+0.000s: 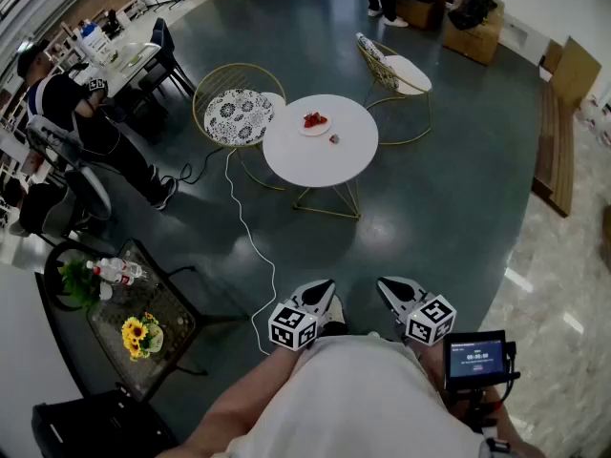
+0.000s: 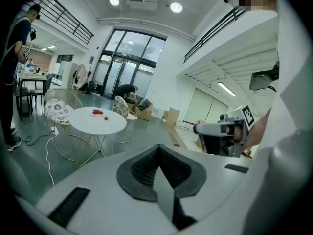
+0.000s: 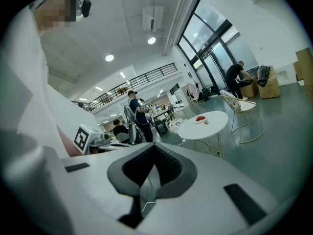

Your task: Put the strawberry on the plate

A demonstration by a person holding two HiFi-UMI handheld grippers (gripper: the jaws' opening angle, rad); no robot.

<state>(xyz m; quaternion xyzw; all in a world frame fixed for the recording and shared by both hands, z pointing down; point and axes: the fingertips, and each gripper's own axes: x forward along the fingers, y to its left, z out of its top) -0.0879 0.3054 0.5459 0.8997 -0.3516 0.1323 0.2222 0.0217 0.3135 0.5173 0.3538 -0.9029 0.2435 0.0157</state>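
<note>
Down near the wearer's torso in the head view, I see the left hand-held gripper (image 1: 322,292) and right hand-held gripper (image 1: 389,290) side by side, both aimed at the round white counter (image 1: 296,156) well ahead. A loose strawberry (image 1: 333,139) lies on the counter just beside the plate (image 1: 307,130), which holds other red berries (image 1: 315,119).
Left gripper view: jaws fully together and empty, strawberry (image 2: 106,117) far ahead, up-left.
Right gripper view: I read the jaws as closed and empty, strawberry (image 3: 206,122) far ahead, up-right.

Round white table (image 1: 320,160) with plate (image 1: 313,126), strawberry (image 1: 334,139)
</note>
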